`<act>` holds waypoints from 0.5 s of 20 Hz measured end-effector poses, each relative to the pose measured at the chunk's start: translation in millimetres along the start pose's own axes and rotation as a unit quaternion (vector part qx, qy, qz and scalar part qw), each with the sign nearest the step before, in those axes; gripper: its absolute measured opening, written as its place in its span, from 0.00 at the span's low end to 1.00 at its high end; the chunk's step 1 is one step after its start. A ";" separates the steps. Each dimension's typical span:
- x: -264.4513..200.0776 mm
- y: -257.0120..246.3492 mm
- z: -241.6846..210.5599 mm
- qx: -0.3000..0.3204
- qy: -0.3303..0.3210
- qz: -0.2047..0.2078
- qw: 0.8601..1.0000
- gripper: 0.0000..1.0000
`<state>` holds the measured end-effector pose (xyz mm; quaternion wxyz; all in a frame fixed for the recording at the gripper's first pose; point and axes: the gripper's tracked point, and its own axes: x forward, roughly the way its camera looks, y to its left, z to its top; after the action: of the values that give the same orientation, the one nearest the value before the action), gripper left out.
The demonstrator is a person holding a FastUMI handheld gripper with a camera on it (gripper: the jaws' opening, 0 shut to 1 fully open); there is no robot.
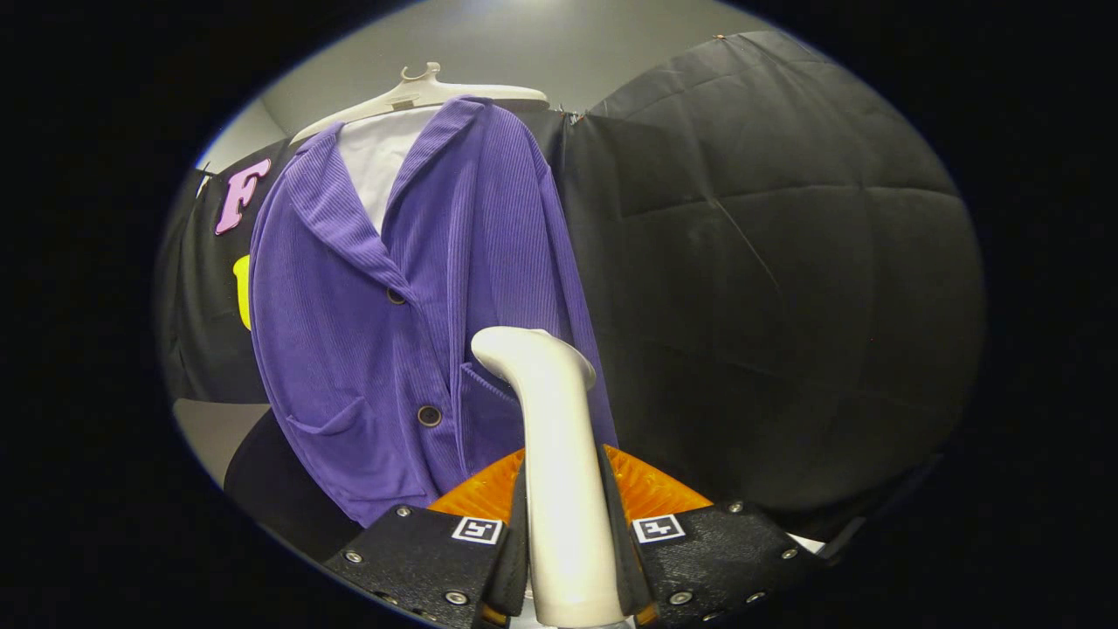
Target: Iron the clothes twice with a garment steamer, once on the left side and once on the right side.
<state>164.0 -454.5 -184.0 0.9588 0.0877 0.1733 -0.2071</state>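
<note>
A purple ribbed jacket (419,306) hangs on a white hanger (419,94) over a white shirt (376,157), in front of the black booth wall. My gripper (563,533) is shut on the white handle of the garment steamer (555,454), both black fingers (437,550) pressing its sides. The steamer stands upright between the fingers. Its curved head (524,349) points left and sits over the jacket's lower right panel, near the right pocket and close to the lower button (429,416). Whether the head touches the fabric I cannot tell.
Black quilted cloth (769,288) covers the wall to the right of the jacket. Orange parts of the gripper (651,489) show behind the fingers. A grey surface (218,428) and a dark rounded shape (279,498) lie below the jacket's left hem.
</note>
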 end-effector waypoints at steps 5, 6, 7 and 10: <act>-0.9 -5.1 -15.8 -0.001 0.011 0.008 1.000 0.40; -0.4 -6.5 -18.9 0.001 0.013 0.010 1.000 0.40; -0.3 -7.9 -22.2 0.002 0.014 0.013 1.000 0.40; -3.0 -10.6 -35.1 -0.002 0.027 0.019 0.999 0.40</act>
<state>146.4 -454.5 -216.4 0.9578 0.0943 0.1980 -0.1859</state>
